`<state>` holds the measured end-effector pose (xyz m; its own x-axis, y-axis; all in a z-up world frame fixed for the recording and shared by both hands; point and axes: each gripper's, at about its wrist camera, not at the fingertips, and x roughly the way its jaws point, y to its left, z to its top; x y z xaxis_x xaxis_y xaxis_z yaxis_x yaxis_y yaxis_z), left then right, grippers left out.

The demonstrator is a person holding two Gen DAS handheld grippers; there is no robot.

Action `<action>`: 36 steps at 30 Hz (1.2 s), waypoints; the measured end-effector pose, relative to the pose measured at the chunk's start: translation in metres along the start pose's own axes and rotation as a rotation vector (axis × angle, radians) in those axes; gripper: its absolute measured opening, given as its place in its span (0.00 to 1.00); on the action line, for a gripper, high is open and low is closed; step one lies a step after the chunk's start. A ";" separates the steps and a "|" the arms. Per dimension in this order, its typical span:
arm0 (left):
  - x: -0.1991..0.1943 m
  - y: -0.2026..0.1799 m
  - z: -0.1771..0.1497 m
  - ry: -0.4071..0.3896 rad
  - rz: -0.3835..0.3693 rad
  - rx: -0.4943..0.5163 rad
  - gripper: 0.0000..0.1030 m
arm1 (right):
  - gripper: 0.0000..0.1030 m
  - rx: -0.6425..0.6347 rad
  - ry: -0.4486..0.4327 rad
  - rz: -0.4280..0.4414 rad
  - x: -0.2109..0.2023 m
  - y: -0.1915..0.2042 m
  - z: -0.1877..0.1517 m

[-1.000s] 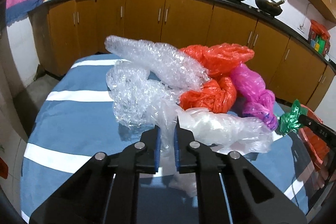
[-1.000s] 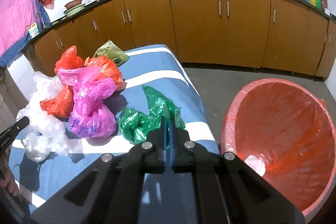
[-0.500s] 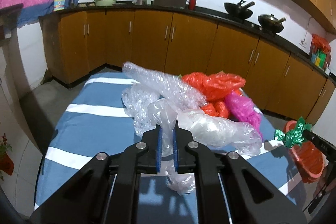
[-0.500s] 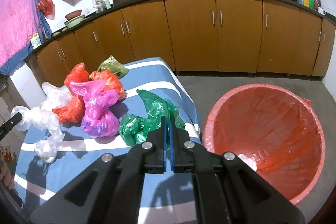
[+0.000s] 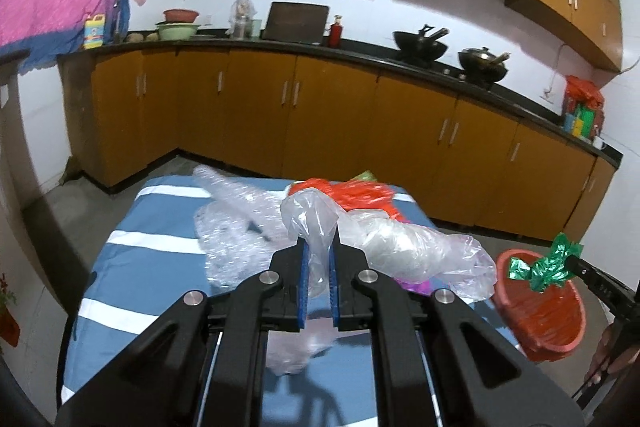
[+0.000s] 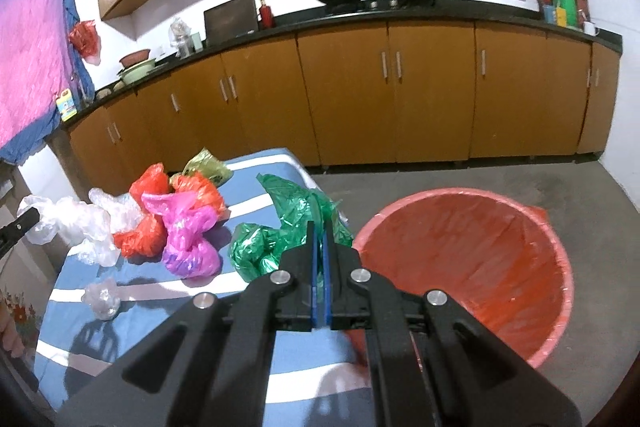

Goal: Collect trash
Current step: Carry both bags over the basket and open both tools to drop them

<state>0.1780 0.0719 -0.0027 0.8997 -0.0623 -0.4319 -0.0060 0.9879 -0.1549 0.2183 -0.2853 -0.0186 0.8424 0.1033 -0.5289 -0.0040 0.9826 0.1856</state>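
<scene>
My left gripper [image 5: 318, 247] is shut on a clear plastic bag [image 5: 404, 247] and holds it lifted above the blue striped table [image 5: 132, 291]. My right gripper [image 6: 320, 231] is shut on a green plastic bag [image 6: 276, 235] that hangs at the table's right edge next to the red bin [image 6: 472, 263]. In the left wrist view the green bag [image 5: 544, 265] shows above the red bin [image 5: 536, 311]. Bubble wrap [image 5: 236, 223], orange bags [image 6: 160, 223] and a pink bag [image 6: 188, 239] lie on the table.
A small clear wad [image 6: 102, 297] lies near the table's front left. An olive bag [image 6: 206, 167] sits at the table's far edge. Brown kitchen cabinets [image 6: 400, 99] run along the back wall. Grey floor surrounds the bin.
My left gripper has risen with the clear bag, pulling it off the pile. My right gripper has lifted the green bag up and toward the red bin.
</scene>
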 end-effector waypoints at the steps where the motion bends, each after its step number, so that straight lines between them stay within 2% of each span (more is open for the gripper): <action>1: -0.001 -0.006 0.000 -0.003 -0.011 0.005 0.08 | 0.04 0.003 -0.009 -0.010 -0.005 -0.005 0.001; 23: 0.007 -0.126 -0.013 0.039 -0.211 0.057 0.08 | 0.04 0.078 -0.091 -0.189 -0.059 -0.092 -0.005; 36: 0.035 -0.193 -0.032 0.089 -0.247 0.116 0.08 | 0.04 0.148 -0.082 -0.264 -0.059 -0.139 -0.015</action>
<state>0.1968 -0.1256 -0.0166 0.8258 -0.3105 -0.4709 0.2633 0.9505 -0.1650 0.1607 -0.4257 -0.0259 0.8444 -0.1716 -0.5074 0.2946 0.9399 0.1725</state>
